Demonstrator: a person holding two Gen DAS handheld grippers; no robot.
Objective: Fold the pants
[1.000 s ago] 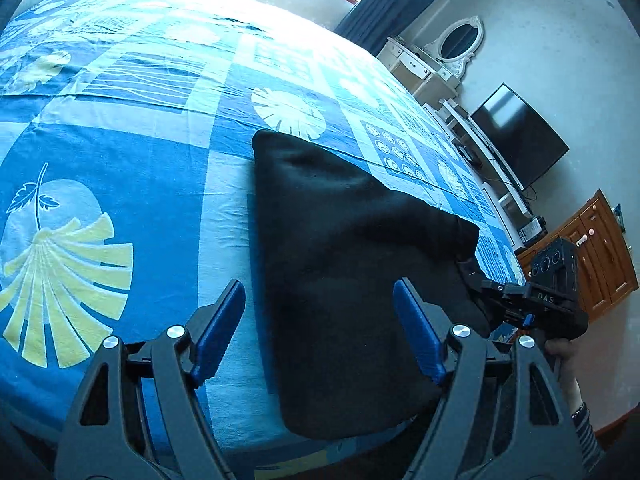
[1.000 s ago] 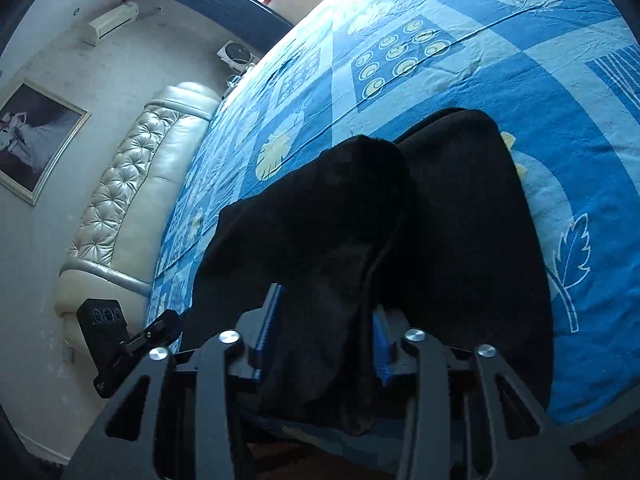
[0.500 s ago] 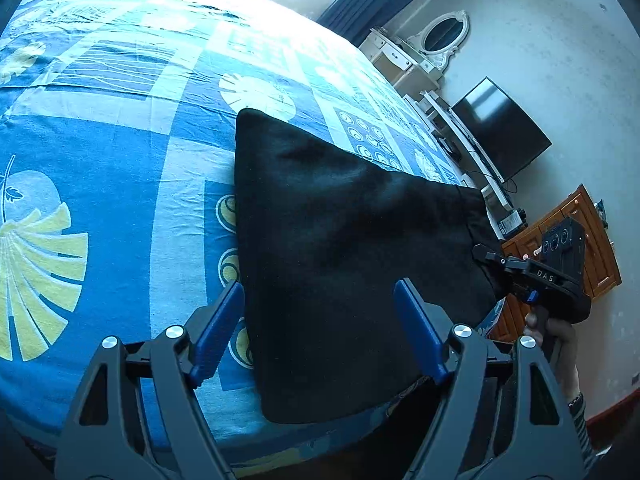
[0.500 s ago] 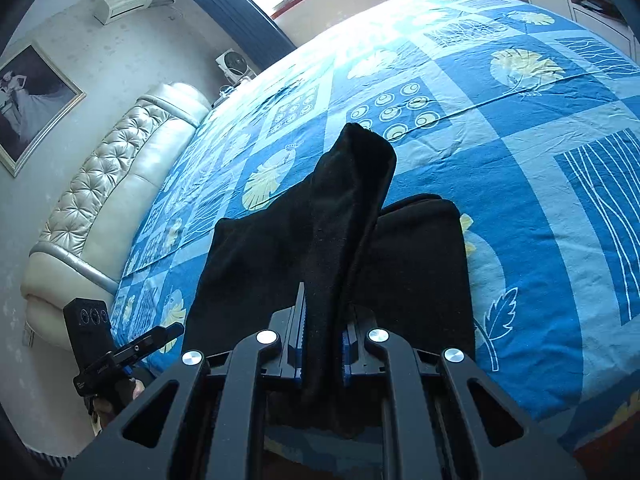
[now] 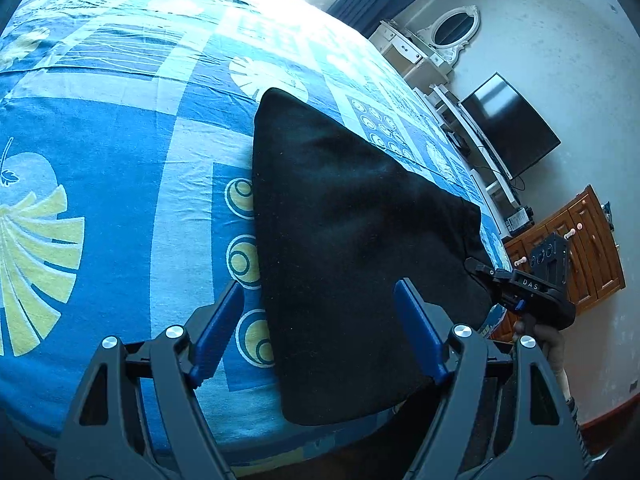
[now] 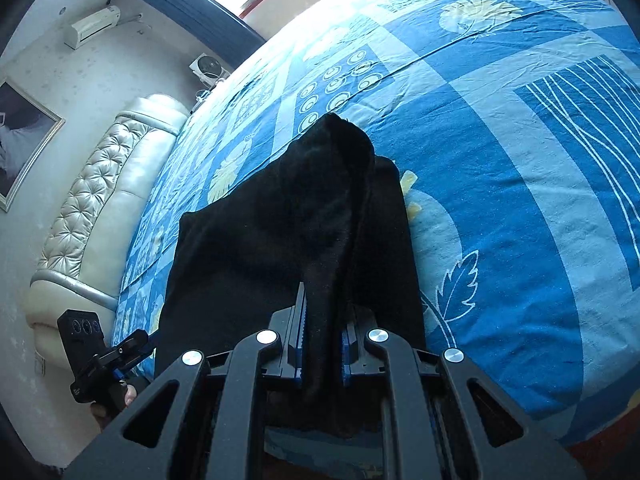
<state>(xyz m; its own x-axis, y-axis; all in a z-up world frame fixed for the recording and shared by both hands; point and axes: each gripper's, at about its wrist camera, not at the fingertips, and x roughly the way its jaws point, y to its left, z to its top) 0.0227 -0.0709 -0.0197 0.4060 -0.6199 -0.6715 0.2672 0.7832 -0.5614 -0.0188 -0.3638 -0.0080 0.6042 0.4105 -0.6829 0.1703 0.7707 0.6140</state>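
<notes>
Left wrist: blue leaf-print bedspread (image 5: 120,184), wall-side television (image 5: 516,132).

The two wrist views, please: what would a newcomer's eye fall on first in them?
First, the black pants lying as a dark slab on the bright blue patterned bedsheet, near the bed's front edge. Next, the right gripper, shut on a raised fold of that fabric, while the left gripper hangs open above the near end.

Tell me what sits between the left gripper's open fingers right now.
In the left wrist view, the left gripper frames the black pants and a strip of bedsheet; nothing is gripped.
</notes>
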